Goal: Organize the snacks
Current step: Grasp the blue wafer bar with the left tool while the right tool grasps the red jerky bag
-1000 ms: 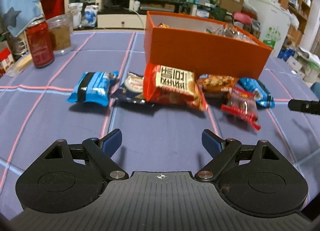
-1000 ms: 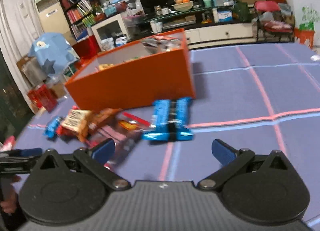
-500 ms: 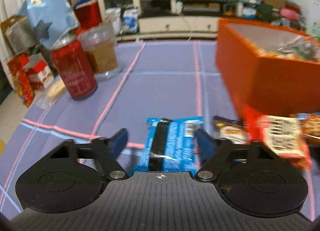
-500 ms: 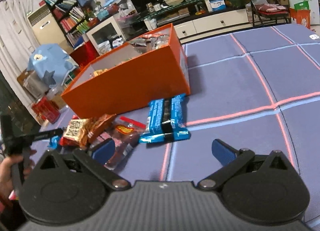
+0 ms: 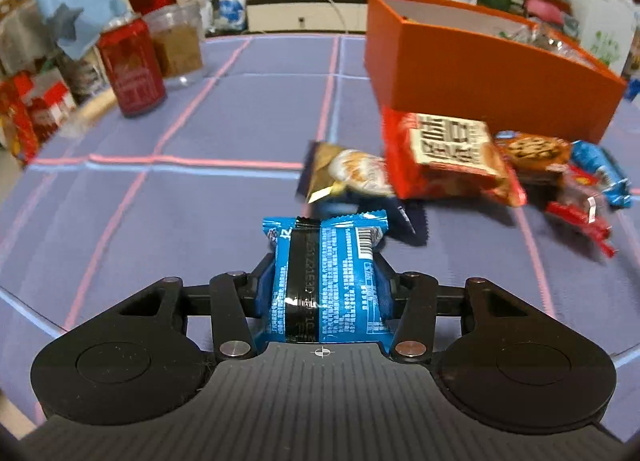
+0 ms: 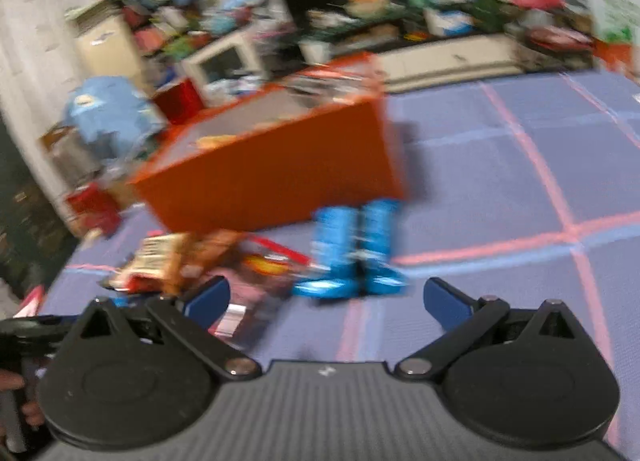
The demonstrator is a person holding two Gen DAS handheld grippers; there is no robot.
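Lengthwise, blue packet points forward, left claw closing on it; right claw seemingly released.

A snack packet sits between the closing jaws of the left gripper, its pads against the packet's sides, above the tablecloth. Beyond it lies a row of snack packets: a biscuit pack at the left, a crackers bag overlapping its right side, then a cookie pack. Behind the row stands the open box; far left stand a can and, behind it, a jar.
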